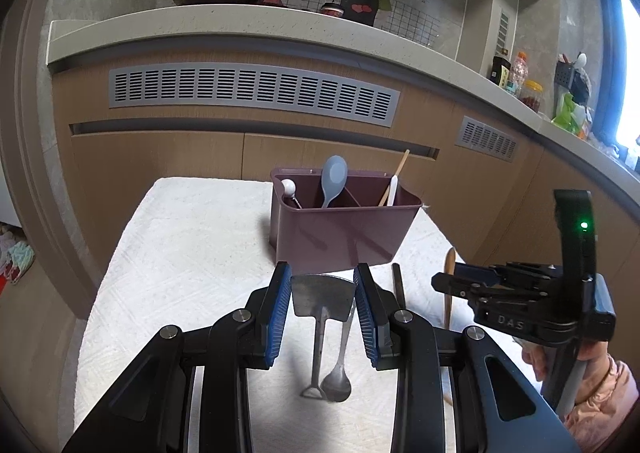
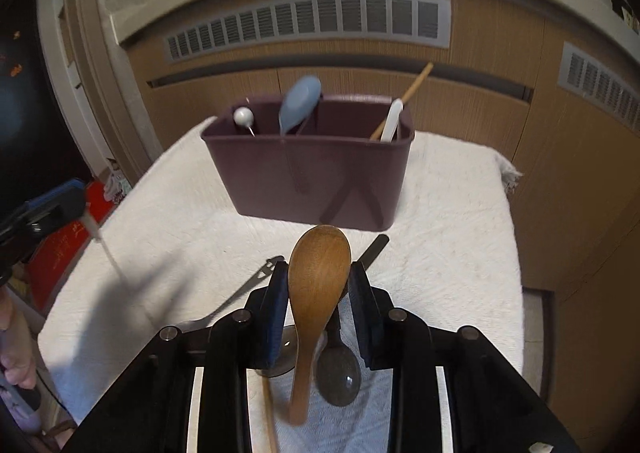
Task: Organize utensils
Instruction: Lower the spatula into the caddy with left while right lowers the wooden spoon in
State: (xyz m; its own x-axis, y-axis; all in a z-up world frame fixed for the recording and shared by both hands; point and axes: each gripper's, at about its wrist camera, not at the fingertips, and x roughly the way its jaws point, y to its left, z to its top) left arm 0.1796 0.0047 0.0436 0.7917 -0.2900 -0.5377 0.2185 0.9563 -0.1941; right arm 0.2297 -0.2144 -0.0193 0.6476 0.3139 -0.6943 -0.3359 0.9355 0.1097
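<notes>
The purple box (image 1: 336, 229) stands on the white towel (image 1: 180, 253) that covers the desk, ahead of both tongs. It has compartments: a blue spoon (image 1: 333, 179) stands in the middle one, a white ball-topped tool (image 1: 289, 188) in the left one, and a white handle (image 1: 392, 189) with a wooden stick (image 1: 400, 169) in the right one.

The left tongs (image 1: 322, 295) hang above the towel, spread wide. Between the fingers (image 1: 280, 305), seen from above, lies a metal spatula (image 1: 322, 305) with its blade toward the box, and beside it a metal spoon (image 1: 338, 381) with the bowl near the camera. The fingers seem not to touch either one, and they hold nothing.

The right tongs (image 2: 319, 281) are near the box, at its near side. They pinch a wooden spoon (image 2: 318, 277) at the lower part of its bowl; the bowl points up toward the box and the handle hangs down toward the camera. Under them a dark metal spoon (image 2: 338, 377) lies on the towel. A fork (image 2: 256, 281) lies to the left, partly in shadow.

In the left view the right tongs (image 1: 440, 281) show from the side, with the wooden spoon (image 1: 449, 285) upright in them.
</notes>
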